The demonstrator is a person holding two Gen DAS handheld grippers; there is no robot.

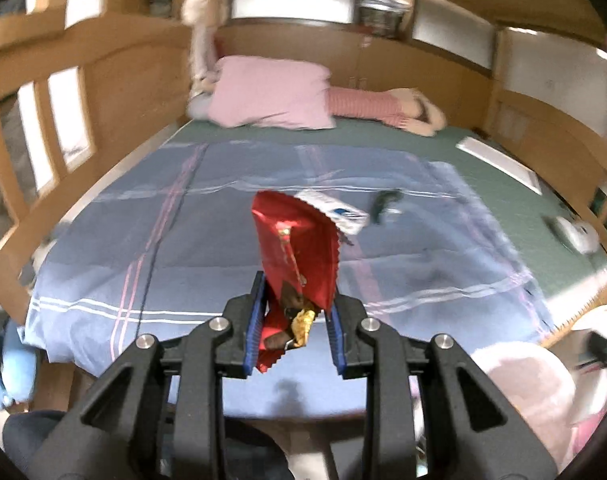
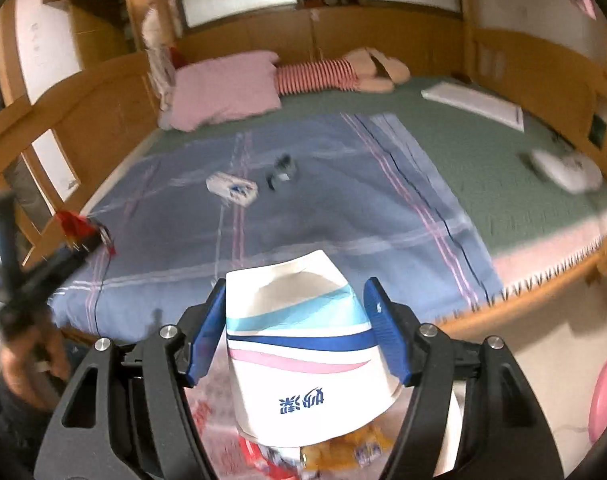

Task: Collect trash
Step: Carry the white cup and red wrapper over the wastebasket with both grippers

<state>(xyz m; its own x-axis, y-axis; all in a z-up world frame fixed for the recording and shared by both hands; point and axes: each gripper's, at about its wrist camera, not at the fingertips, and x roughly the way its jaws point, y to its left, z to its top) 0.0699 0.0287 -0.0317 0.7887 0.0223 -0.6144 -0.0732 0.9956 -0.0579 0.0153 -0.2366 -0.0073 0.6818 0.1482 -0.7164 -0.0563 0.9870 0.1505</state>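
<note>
Pinching a crumpled red snack wrapper (image 1: 295, 256) between its blue pads, the left gripper (image 1: 293, 320) sits low in the centre of its own view, jaws clenched on the foil so that the wrapper stands up above the fingertips and its lower end hangs down between them; in the right wrist view the same gripper (image 2: 85, 240) shows at the left edge, blurred, with the red wrapper at its tip and the person's hand (image 2: 31, 364) on its handle below; the right gripper (image 2: 295, 328) fills the lower middle of its view, its jaws grasping a white paper cup (image 2: 299, 344) with blue, teal and pink stripes and blue print, the left pad against the cup's side, the cup's mouth pointing away toward the bed; beneath the cup, at the bottom of that frame, lies a blurred heap of colourful wrappers (image 2: 335, 448); beyond both grippers spreads a blue plaid blanket (image 1: 175, 240) over a green sheet (image 1: 443, 148); on the blanket, near the centre, lie a small white packet with blue print (image 2: 232, 189) and, just to its right, a small dark crumpled scrap (image 2: 281, 170), the two apart from each other; a pink pillow (image 1: 271, 96) rests at the far end of the bed against the wooden headboard (image 1: 135, 80), with a striped stuffed toy (image 1: 367, 106) beside it.
</note>
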